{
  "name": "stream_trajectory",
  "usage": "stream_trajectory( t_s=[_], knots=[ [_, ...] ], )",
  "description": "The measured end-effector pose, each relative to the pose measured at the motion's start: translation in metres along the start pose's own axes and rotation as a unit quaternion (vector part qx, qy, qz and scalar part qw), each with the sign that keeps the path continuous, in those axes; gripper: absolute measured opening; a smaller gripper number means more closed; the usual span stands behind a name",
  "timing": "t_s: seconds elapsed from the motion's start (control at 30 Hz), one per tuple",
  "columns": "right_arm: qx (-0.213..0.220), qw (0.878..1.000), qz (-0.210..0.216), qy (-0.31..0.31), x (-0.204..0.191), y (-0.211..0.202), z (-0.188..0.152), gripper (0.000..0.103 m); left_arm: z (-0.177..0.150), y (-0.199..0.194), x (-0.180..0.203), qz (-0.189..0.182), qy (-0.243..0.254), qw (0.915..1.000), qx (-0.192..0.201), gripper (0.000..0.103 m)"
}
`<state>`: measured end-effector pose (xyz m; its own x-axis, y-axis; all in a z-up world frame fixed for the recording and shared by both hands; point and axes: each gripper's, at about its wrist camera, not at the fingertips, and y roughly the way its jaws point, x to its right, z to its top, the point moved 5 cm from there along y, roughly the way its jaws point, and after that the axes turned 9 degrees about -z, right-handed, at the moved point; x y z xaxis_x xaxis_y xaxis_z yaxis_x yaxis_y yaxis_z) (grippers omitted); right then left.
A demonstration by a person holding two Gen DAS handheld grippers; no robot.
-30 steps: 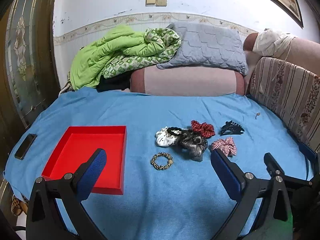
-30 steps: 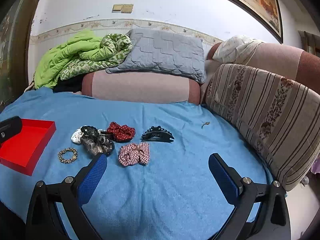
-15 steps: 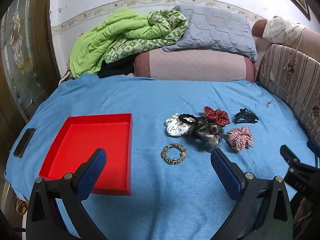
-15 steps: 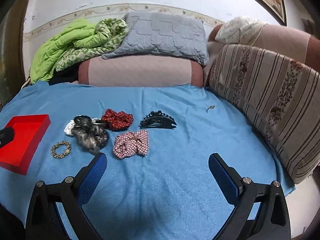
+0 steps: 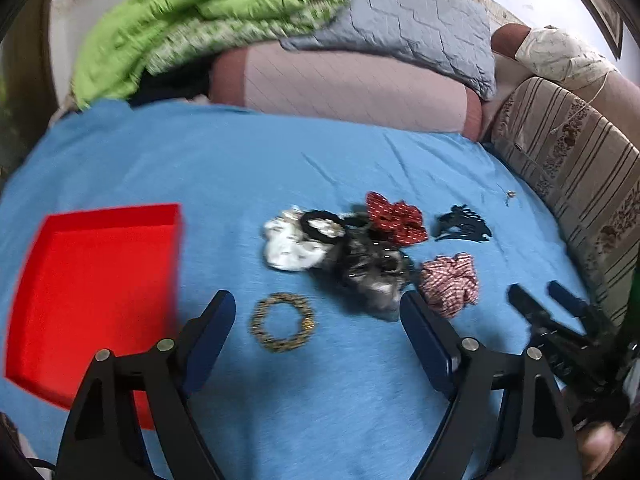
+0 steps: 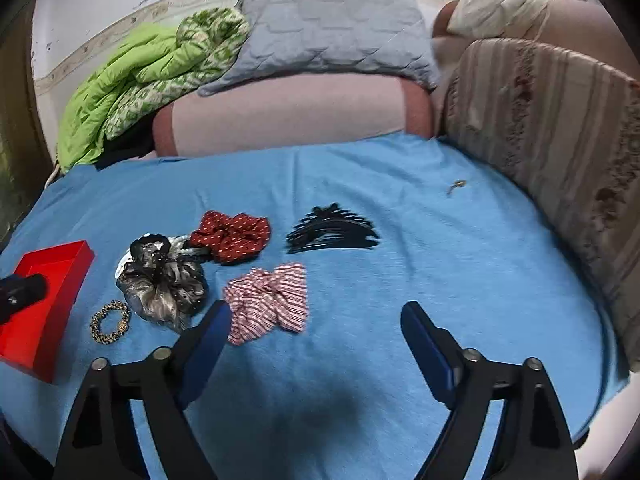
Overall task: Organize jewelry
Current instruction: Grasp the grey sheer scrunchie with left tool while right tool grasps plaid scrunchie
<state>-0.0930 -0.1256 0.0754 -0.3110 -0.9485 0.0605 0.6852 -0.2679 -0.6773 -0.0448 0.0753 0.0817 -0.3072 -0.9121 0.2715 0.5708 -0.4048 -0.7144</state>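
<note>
Blue pads of left gripper (image 5: 316,320) spread wide, empty; I have dropped closer over last second, beaded bracelet (image 5: 282,321) now sits between fingers. Right gripper (image 6: 316,328) likewise gaping, nothing held, nearer checked scrunchie (image 6: 267,302). Beyond: grey scrunchie (image 5: 370,270), black claw clip (image 6: 332,232). Red tray (image 5: 88,280) left, nothing in it. Judging first pick imminent.

Both wrist views face forward, low over shared blue cloth (image 5: 320,160).
</note>
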Motion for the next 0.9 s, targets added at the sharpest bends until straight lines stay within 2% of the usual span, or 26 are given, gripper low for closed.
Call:
stream_trajectory(
  t_s=[0.2, 0.3, 0.4, 0.53, 0.6, 0.67, 0.73, 0.77, 0.8, 0.83, 0.9],
  knots=[
    [-0.030, 0.999, 0.027, -0.016, -0.019, 0.035, 0.000, 0.074, 0.009, 0.048, 0.010, -0.026, -0.007, 0.9991, -0.031, 0.084],
    [-0.044, 0.998, 0.032, -0.016, -0.022, 0.049, -0.002, 0.074, 0.014, 0.067, 0.011, -0.042, -0.019, 0.9979, -0.045, 0.082],
    [-0.056, 0.998, 0.038, -0.012, -0.022, 0.061, -0.003, 0.074, 0.015, 0.083, 0.010, -0.055, -0.030, 0.9962, -0.060, 0.076],
    [-0.067, 0.997, 0.041, -0.009, -0.024, 0.070, -0.004, 0.072, 0.010, 0.101, 0.009, -0.065, -0.048, 0.9931, -0.085, 0.059],
    [-0.070, 0.997, 0.043, -0.009, -0.025, 0.072, -0.004, 0.071, 0.005, 0.106, 0.010, -0.065, -0.047, 0.9923, -0.094, 0.043],
    [-0.072, 0.996, 0.044, -0.010, -0.027, 0.074, -0.005, 0.068, 0.001, 0.110, 0.011, -0.068, -0.048, 0.9913, -0.102, 0.015],
    [-0.076, 0.996, 0.050, -0.011, -0.029, 0.076, -0.006, 0.058, -0.001, 0.108, 0.012, -0.077, -0.052, 0.9907, -0.100, 0.010],
    [-0.080, 0.995, 0.054, -0.011, -0.030, 0.077, -0.007, 0.045, -0.001, 0.106, 0.012, -0.079, -0.051, 0.9906, -0.099, 0.008],
    [-0.086, 0.994, 0.062, -0.009, -0.031, 0.078, -0.008, 0.027, 0.000, 0.103, 0.013, -0.082, -0.050, 0.9905, -0.098, 0.008],
    [-0.093, 0.993, 0.074, -0.001, -0.030, 0.079, -0.009, 0.016, 0.000, 0.100, 0.013, -0.085, -0.050, 0.9904, -0.097, 0.008],
    [-0.095, 0.992, 0.083, 0.010, -0.027, 0.077, -0.010, 0.014, 0.001, 0.086, 0.014, -0.095, -0.051, 0.9901, -0.090, 0.008]
  ],
)
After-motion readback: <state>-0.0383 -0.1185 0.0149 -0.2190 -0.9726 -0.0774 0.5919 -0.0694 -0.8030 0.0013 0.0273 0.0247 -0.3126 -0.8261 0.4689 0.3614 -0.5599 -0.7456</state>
